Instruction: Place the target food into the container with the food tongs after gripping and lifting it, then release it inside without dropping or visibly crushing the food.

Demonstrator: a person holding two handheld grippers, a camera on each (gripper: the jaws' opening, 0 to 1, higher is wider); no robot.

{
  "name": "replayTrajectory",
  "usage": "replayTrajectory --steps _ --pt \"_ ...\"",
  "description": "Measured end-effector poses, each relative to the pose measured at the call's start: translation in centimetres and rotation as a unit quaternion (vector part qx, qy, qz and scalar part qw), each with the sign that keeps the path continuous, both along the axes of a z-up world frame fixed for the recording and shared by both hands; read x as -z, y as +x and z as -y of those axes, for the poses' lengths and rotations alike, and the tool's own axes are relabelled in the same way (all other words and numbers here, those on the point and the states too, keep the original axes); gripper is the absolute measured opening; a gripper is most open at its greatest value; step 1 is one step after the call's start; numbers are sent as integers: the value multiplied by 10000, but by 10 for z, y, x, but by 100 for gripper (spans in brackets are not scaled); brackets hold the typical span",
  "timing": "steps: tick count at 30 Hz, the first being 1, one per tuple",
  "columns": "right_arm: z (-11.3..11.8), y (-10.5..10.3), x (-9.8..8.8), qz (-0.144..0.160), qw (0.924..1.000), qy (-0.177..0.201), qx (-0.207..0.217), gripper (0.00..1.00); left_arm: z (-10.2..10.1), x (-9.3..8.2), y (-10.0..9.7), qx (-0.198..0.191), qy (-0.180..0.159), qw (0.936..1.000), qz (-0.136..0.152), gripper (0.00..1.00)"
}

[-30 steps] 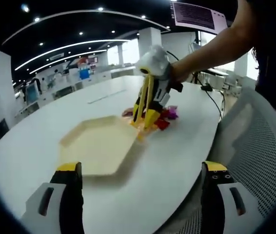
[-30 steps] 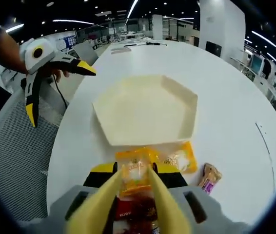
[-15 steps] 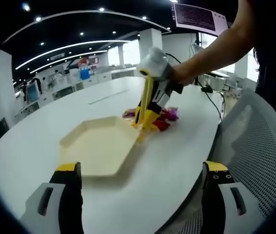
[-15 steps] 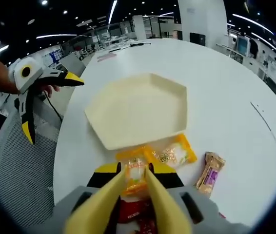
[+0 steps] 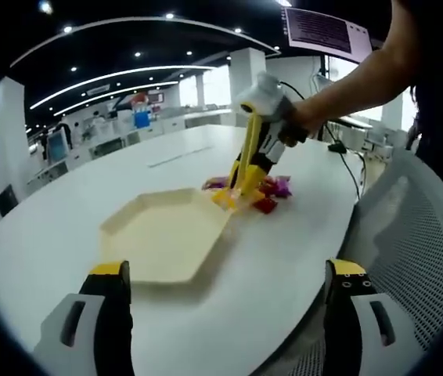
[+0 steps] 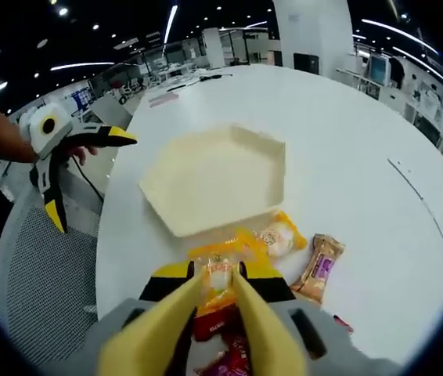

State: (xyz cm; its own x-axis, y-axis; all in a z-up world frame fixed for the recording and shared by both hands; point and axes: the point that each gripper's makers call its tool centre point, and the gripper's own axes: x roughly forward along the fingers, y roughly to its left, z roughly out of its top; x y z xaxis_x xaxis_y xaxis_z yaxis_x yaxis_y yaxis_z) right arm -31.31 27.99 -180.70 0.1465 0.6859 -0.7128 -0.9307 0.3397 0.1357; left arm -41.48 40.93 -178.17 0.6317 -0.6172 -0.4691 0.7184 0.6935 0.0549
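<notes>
A cream hexagonal tray (image 5: 159,235) (image 6: 214,176) lies bare on the white table. My right gripper (image 6: 217,276) (image 5: 262,145) is shut on yellow food tongs (image 6: 241,313) (image 5: 246,160). The tong tips pinch an orange snack packet (image 6: 220,278) just short of the tray's near edge, over the snack pile (image 5: 264,192). My left gripper (image 5: 228,268) (image 6: 95,184) stands wide open with nothing in it, off the table's edge beside the tray.
Loose snacks lie by the tongs: a yellow packet (image 6: 282,235), a tan and purple bar (image 6: 319,266) and red packets (image 6: 215,325). A mesh chair (image 5: 409,235) (image 6: 41,282) stands at the table's edge. A person's arm (image 5: 347,74) holds the right gripper.
The tong arms have drawn together on the orange packet. The right gripper has moved up and back a little from the tray. The left gripper has stayed open and still.
</notes>
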Motion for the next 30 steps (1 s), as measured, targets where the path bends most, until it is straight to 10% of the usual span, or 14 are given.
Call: replayTrajectory --steps 30 --pt "-12 35 -70 379 9987 195 286 22 7 -3 -7 25 -261 9994 -209 99"
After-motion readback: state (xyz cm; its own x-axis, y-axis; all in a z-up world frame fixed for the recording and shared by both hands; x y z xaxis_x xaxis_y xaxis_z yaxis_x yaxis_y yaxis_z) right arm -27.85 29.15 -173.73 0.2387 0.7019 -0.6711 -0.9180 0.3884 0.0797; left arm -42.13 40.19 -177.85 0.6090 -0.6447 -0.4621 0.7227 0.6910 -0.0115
